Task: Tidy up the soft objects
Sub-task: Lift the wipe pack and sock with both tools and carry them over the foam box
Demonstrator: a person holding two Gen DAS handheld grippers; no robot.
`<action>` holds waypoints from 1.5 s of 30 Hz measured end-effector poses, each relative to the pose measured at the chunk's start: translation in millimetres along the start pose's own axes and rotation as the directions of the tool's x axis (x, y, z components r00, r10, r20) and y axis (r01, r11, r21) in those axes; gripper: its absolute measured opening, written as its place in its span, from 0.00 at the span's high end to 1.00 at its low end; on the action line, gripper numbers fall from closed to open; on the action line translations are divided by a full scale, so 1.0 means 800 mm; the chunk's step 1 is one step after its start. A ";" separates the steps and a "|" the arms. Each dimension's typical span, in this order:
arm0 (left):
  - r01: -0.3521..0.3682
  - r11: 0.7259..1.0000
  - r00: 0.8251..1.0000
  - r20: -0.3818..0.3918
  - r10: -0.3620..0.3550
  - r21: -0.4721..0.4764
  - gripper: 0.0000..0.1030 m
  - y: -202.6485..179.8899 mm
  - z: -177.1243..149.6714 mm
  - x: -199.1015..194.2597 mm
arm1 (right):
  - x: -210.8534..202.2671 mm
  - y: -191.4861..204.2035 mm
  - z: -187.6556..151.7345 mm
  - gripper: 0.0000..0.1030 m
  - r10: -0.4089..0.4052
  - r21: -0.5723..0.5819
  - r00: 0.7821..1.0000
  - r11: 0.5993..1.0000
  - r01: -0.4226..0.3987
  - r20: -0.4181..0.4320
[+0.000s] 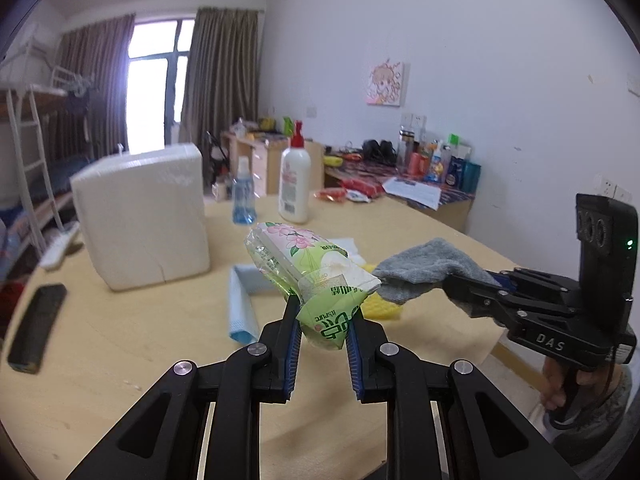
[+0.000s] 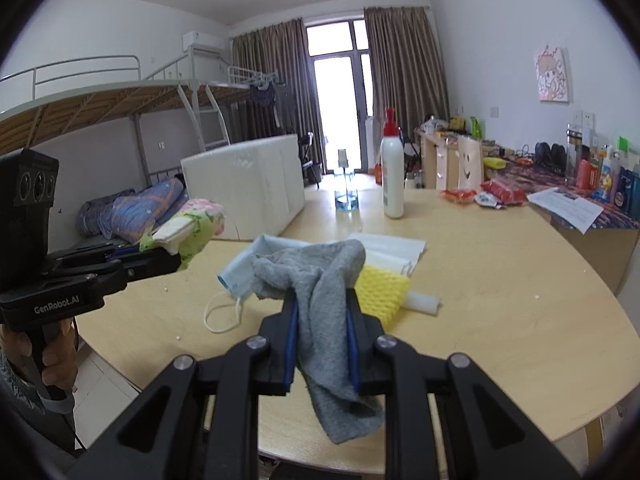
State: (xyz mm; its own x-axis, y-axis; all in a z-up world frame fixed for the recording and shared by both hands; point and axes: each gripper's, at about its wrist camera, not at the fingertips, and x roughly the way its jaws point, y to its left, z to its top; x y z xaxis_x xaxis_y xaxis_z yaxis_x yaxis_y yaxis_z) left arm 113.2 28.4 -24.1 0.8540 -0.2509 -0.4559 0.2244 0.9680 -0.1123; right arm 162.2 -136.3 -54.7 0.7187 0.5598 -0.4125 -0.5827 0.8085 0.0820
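My left gripper (image 1: 323, 312) is shut on a green floral tissue pack (image 1: 308, 268) and holds it above the round wooden table (image 1: 120, 344). The pack also shows in the right wrist view (image 2: 192, 224), held by the left gripper (image 2: 176, 256). My right gripper (image 2: 322, 300) is shut on a grey cloth (image 2: 320, 280) that hangs down between its fingers. The cloth shows in the left wrist view (image 1: 424, 268) too, held by the right gripper (image 1: 480, 280). On the table lie a blue face mask (image 2: 240, 268), a yellow sponge (image 2: 380, 292) and white sheets (image 2: 392, 248).
A big white foam block (image 1: 144, 212) stands at the table's left. A white lotion bottle (image 1: 295, 184) and a blue bottle (image 1: 243, 196) stand behind. A black phone (image 1: 38, 328) lies at the left edge. Red snack packs (image 2: 496, 194) lie far right. A white tube (image 2: 422, 303) lies beside the sponge.
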 end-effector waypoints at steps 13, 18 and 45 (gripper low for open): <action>-0.101 0.992 0.983 0.163 0.087 0.081 0.79 -0.024 0.018 -0.055 | -0.039 0.010 0.027 0.76 0.000 -0.021 0.991 1.000 0.003 0.134; -0.165 0.983 0.966 0.215 0.145 0.078 0.79 -0.026 0.025 -0.075 | -0.053 0.021 0.039 0.76 0.024 -0.039 0.980 0.999 -0.016 0.198; -0.440 0.897 0.858 0.271 0.436 -0.048 0.79 0.046 0.013 -0.139 | -0.008 0.100 0.062 0.76 0.243 -0.152 0.951 0.965 -0.215 0.192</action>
State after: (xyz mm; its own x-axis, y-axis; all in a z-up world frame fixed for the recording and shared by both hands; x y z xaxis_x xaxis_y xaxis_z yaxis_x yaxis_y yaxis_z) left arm 30.9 91.6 31.4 0.9579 0.2048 -0.2012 -0.1972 0.9787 0.0576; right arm 130.3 -66.3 -0.7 0.6148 0.7633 -0.1984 -0.7745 0.6318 0.0304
